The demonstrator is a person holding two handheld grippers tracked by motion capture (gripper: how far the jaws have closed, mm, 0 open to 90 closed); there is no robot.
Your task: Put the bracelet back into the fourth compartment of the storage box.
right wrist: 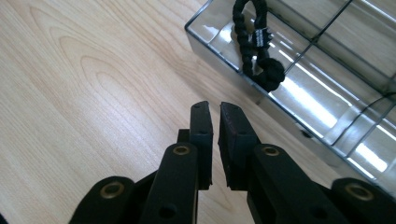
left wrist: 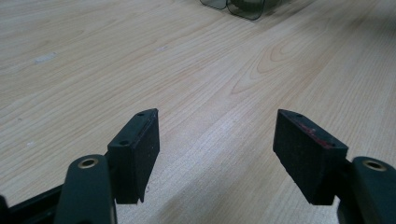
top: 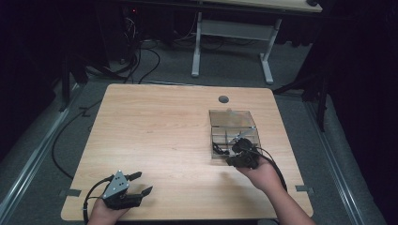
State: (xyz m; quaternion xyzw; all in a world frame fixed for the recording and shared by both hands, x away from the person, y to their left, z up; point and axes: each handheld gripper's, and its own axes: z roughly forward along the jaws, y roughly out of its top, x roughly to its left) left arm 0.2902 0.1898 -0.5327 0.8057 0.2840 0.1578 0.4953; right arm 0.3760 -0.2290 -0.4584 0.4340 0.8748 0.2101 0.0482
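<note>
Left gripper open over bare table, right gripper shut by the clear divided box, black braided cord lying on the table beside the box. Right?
Not quite. The black braided cord lies inside the clear divided box, in a compartment at its near edge, not on the table; the right gripper view shows it. The rest holds: left gripper open over bare wood, right gripper shut, holding nothing, beside the box.
</note>
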